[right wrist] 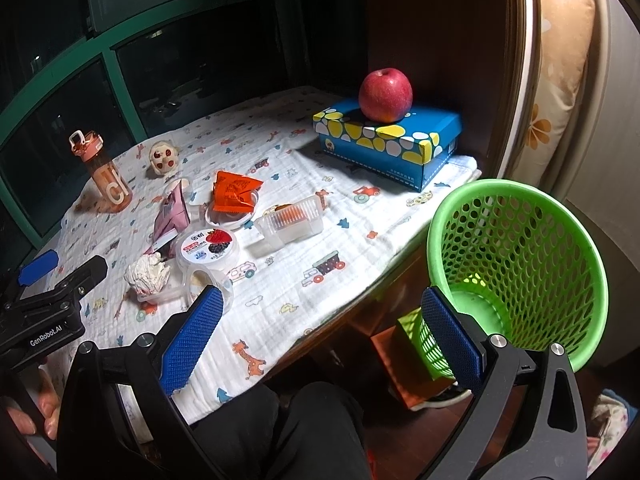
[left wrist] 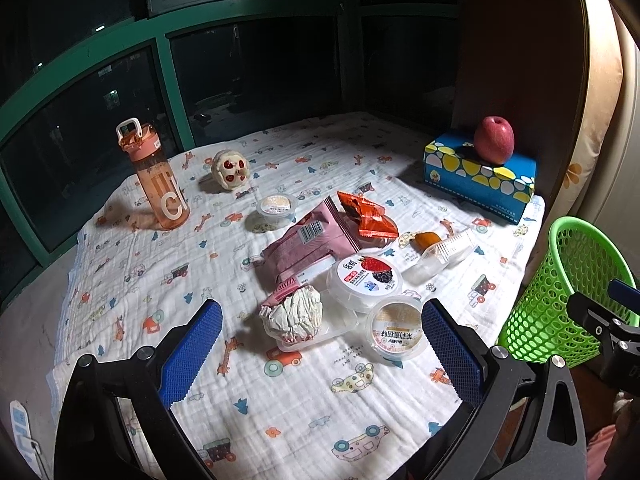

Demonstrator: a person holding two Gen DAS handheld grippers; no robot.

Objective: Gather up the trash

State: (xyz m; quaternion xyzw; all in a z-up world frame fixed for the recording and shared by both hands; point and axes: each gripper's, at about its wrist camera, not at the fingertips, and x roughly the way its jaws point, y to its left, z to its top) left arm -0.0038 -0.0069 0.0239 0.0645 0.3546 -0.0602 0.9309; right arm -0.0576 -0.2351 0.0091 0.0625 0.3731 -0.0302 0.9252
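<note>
Trash lies in the middle of the patterned cloth: a crumpled white paper wad [left wrist: 294, 314] [right wrist: 147, 274], a berry yogurt cup [left wrist: 366, 282] [right wrist: 208, 250], a small round lidded cup [left wrist: 396, 330], a pink wrapper [left wrist: 304, 246] [right wrist: 172, 216], an orange wrapper [left wrist: 366, 216] [right wrist: 234, 194] and a clear plastic tray [left wrist: 442, 254] [right wrist: 290, 222]. A green mesh basket [left wrist: 568, 292] [right wrist: 516, 268] stands off the table's right edge. My left gripper [left wrist: 320, 352] is open and empty, just short of the wad and cups. My right gripper [right wrist: 320, 338] is open and empty, beside the basket.
An orange water bottle [left wrist: 154, 176] [right wrist: 104, 172] and a round bun-like thing [left wrist: 232, 170] [right wrist: 163, 158] stand at the back left. A red apple [left wrist: 494, 140] [right wrist: 385, 95] sits on a blue tissue box [left wrist: 480, 178] [right wrist: 388, 142] at the back right. Another small cup [left wrist: 276, 206] sits mid-table.
</note>
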